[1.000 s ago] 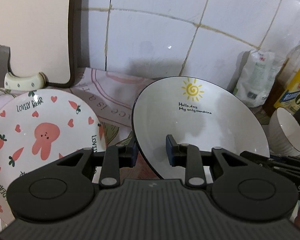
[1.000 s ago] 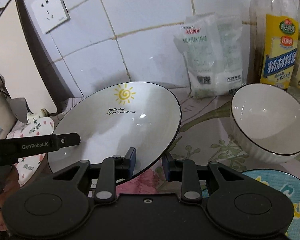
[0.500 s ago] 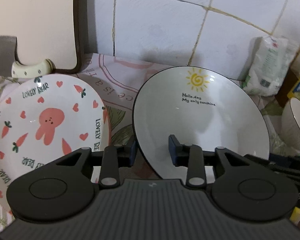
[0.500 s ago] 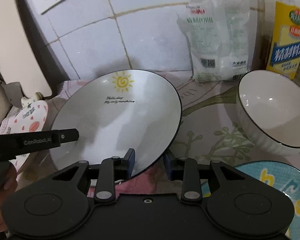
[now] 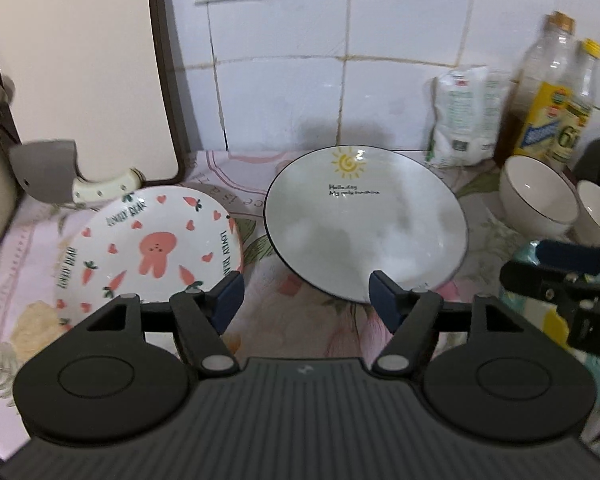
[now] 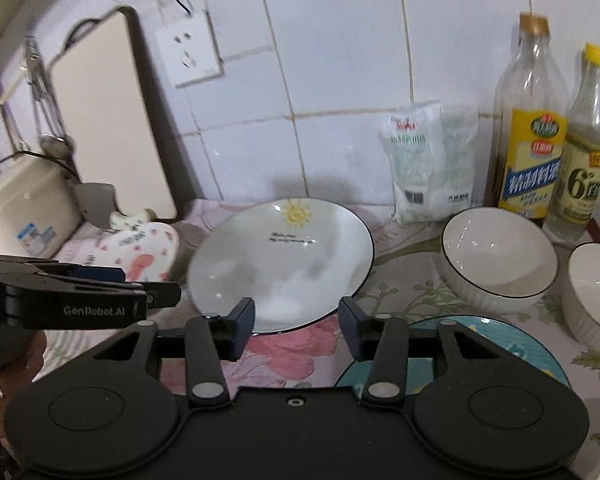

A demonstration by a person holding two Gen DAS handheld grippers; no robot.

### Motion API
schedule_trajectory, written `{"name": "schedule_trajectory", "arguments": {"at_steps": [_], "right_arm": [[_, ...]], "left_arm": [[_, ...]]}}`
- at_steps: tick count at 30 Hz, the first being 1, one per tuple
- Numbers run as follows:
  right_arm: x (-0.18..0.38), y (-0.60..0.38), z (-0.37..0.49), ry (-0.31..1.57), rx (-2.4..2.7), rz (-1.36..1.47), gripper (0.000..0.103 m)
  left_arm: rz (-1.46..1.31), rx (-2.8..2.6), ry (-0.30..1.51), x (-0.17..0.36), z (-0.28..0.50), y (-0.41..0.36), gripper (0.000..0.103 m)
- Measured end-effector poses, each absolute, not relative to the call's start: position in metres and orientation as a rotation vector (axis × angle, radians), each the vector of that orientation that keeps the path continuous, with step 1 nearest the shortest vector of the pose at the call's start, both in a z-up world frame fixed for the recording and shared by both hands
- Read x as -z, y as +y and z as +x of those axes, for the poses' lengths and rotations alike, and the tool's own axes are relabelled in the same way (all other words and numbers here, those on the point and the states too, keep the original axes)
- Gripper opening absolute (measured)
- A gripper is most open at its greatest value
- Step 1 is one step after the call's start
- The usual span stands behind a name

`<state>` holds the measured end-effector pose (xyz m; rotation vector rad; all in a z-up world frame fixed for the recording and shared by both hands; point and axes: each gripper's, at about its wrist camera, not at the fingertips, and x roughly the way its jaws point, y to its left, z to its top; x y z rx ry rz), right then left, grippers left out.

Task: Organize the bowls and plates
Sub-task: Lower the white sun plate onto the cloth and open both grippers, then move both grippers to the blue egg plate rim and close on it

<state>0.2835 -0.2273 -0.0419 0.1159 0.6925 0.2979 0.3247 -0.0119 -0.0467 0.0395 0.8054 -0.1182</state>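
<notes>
Lying flat on the flowered cloth near the tiled wall, the sun plate has been set down and neither gripper has hold of it; both have just been opening their jaws, and nothing sits between either pair. The left gripper stands a good half open, its pads clear of the plate's near rim, and the right gripper is a little narrower, also empty, hanging just short of the same rim. Judging from this, the step in hand is the release and the pull-away, and doing it well means drawing both tools up and back without catching the rim, so the plate stays where it lies

To the plate's left, close but not touching, lies the rabbit plate, and a cleaver rests by the cutting board behind it. To the right stand two white bowls, side by side, with a blue plate in front of them, partly under the right gripper. A white bag and two bottles stand against the wall behind

For the next pick, the bowls look deep and slick, so a grip across one wall seems safer than a pinch on the lip. Nesting one bowl in the other would call for a slow, level descent, since glazed ware chips easily. Keeping clear of the bottles matters, as they look easy to topple
</notes>
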Motion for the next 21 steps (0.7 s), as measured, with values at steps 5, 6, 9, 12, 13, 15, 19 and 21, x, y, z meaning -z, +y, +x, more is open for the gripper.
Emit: {"name": "schedule_trajectory", "arguments": {"at_steps": [5, 6, 9, 12, 13, 15, 19, 21], "right_arm": [[0.020, -0.232, 0.249, 0.651, -0.310, 0.083, 0.063], [0.016, -0.233, 0.242, 0.647, -0.318, 0.079, 0.067], [0.004, -0.236, 0.221, 0.618, -0.318, 0.050, 0.071], [-0.008, -0.239, 0.200, 0.584, -0.309, 0.022, 0.076], [-0.011, -0.241, 0.194, 0.574, -0.312, 0.018, 0.077], [-0.017, -0.244, 0.181, 0.559, -0.317, 0.008, 0.082], [-0.025, -0.255, 0.159, 0.552, -0.336, 0.016, 0.084], [-0.026, -0.261, 0.150, 0.548, -0.340, 0.028, 0.087]], "left_arm": [[0.050, 0.141, 0.793, 0.025, 0.295, -0.017, 0.071], [0.047, 0.157, 0.788, 0.021, 0.289, -0.017, 0.072], [0.038, 0.206, 0.794, 0.010, 0.272, -0.022, 0.073], [0.041, 0.255, 0.796, 0.001, 0.257, -0.028, 0.073], [0.042, 0.271, 0.795, -0.003, 0.251, -0.029, 0.074], [0.041, 0.299, 0.795, -0.007, 0.242, -0.032, 0.076], [0.058, 0.344, 0.793, -0.014, 0.224, -0.037, 0.078], [0.075, 0.363, 0.792, -0.016, 0.216, -0.041, 0.080]]}}
